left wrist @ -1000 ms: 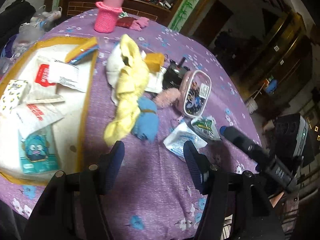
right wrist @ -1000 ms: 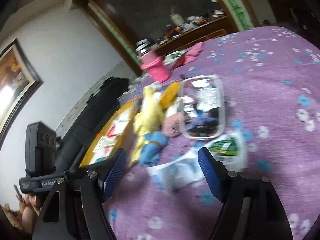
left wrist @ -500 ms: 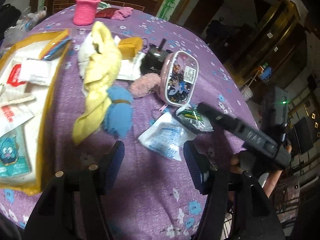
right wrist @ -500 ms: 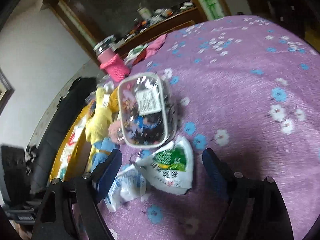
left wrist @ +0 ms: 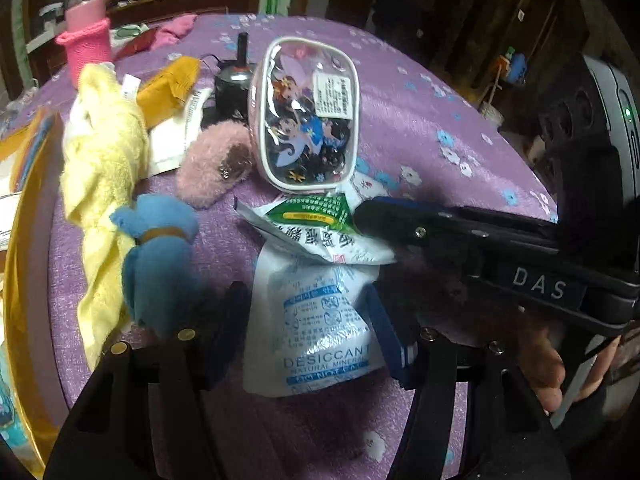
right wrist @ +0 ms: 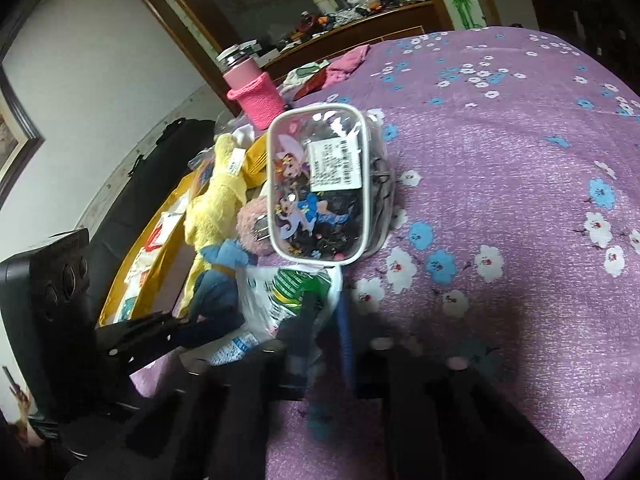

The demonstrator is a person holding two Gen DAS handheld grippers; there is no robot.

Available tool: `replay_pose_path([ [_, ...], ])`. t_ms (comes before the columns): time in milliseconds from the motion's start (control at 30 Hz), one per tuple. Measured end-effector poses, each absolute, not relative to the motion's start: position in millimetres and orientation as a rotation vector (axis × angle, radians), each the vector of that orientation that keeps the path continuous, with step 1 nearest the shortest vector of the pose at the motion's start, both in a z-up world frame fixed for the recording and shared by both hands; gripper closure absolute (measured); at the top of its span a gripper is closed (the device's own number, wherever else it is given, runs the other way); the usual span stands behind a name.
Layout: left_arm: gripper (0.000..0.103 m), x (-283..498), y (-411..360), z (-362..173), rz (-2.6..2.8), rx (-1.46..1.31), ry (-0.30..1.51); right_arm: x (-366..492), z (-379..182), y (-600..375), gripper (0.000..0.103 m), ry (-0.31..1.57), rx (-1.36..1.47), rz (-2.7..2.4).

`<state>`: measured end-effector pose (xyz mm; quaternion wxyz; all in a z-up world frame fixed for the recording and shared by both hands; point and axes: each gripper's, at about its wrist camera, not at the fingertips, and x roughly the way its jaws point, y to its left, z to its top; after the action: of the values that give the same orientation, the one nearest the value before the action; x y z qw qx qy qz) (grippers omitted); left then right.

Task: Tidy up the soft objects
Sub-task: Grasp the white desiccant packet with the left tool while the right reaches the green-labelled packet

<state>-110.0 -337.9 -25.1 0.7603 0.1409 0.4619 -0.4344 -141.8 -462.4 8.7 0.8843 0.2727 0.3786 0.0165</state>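
A white desiccant pouch (left wrist: pixel 316 320) lies on the purple floral cloth, between the open fingers of my left gripper (left wrist: pixel 308 320). A green-and-white packet (left wrist: pixel 320 228) lies just beyond it. My right gripper (right wrist: pixel 324 320) is closed on that packet's edge (right wrist: pixel 296 284); its finger shows in the left wrist view (left wrist: pixel 400 220). Behind lie a clear cartoon pouch (left wrist: pixel 306 116), a pink fuzzy item (left wrist: pixel 212 164), a blue soft toy (left wrist: pixel 156 256) and a yellow towel (left wrist: pixel 104 152).
A yellow-rimmed tray (left wrist: pixel 20 280) with packets sits at the left. A pink knitted bottle (left wrist: pixel 86 36), an orange item (left wrist: pixel 168 84) and a black device (left wrist: pixel 232 80) stand farther back. The table edge drops off at the right (left wrist: pixel 540 184).
Both grippers moved forward and down to the packets. The right gripper went from wide open to closed on the green-and-white packet. The left gripper now straddles the desiccant pouch.
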Motion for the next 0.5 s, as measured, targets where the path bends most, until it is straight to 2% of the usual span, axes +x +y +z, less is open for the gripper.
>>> replay_pose_path([
  [133,0.050,-111.6,-330.2,-26.4,-0.944,0.266,0.995,-134.4,5.3,-459.6,0.097,0.775,0.541,0.051],
  [233,0.054,-118.5,-321.6,-24.1,-0.935,0.274,0.970,-134.4,2.0,-462.1,0.093,0.770,0.563,0.088],
  [267,0.054,-121.9,-317.3,-23.3,-0.940,0.272,0.963,-134.0,-0.2,-465.7,0.083,0.777,0.589,0.106],
  [300,0.054,-122.5,-313.5,-23.6,-0.945,0.265,0.964,-134.1,-2.6,-467.3,0.062,0.781,0.606,0.110],
  [367,0.054,-124.4,-303.1,-25.0,-0.965,0.226,0.964,-135.5,-1.1,-472.4,0.034,0.761,0.626,0.106],
  [400,0.054,-123.7,-299.0,-27.5,-0.978,0.205,0.960,-135.5,-0.5,-474.0,0.031,0.747,0.632,0.117],
  [500,0.055,-122.5,-296.1,-28.2,-0.979,0.175,0.962,-125.5,-4.6,-464.7,0.031,0.811,0.590,0.145],
])
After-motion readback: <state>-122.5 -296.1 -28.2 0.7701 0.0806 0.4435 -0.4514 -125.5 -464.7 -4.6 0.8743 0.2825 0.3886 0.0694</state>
